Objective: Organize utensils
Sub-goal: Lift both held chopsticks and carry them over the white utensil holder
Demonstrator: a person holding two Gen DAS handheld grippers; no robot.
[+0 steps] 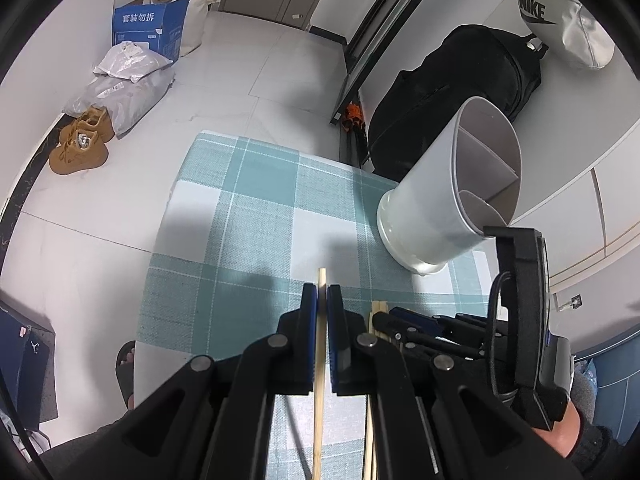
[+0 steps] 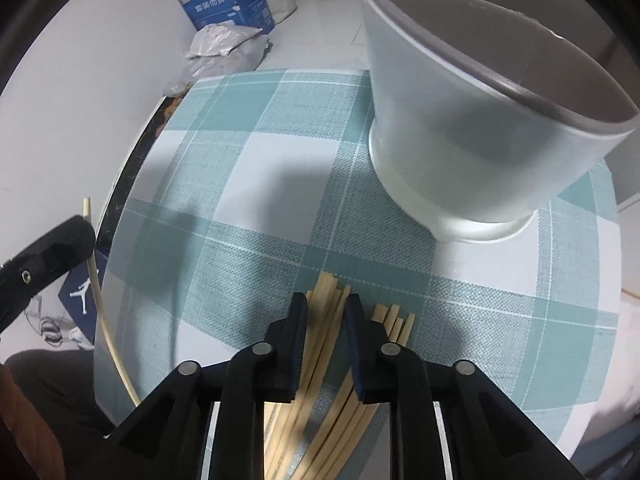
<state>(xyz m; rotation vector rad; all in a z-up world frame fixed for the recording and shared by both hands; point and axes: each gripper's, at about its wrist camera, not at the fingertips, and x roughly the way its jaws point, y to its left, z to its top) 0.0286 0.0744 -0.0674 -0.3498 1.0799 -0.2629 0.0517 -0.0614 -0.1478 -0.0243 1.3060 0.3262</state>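
My left gripper is shut on a single wooden chopstick, which it holds above the teal checked tablecloth. In the right wrist view the same chopstick shows at the far left, clamped in a black finger. A pile of several chopsticks lies on the cloth. My right gripper points down over the pile, its jaws a little apart with several sticks showing in the gap. A white divided utensil holder stands just beyond, at the right. It has no utensils in it.
The table drops off at the left and far edges to a white tiled floor. On the floor are brown shoes, plastic bags, a blue box and a black backpack. A slippered foot shows lower left.
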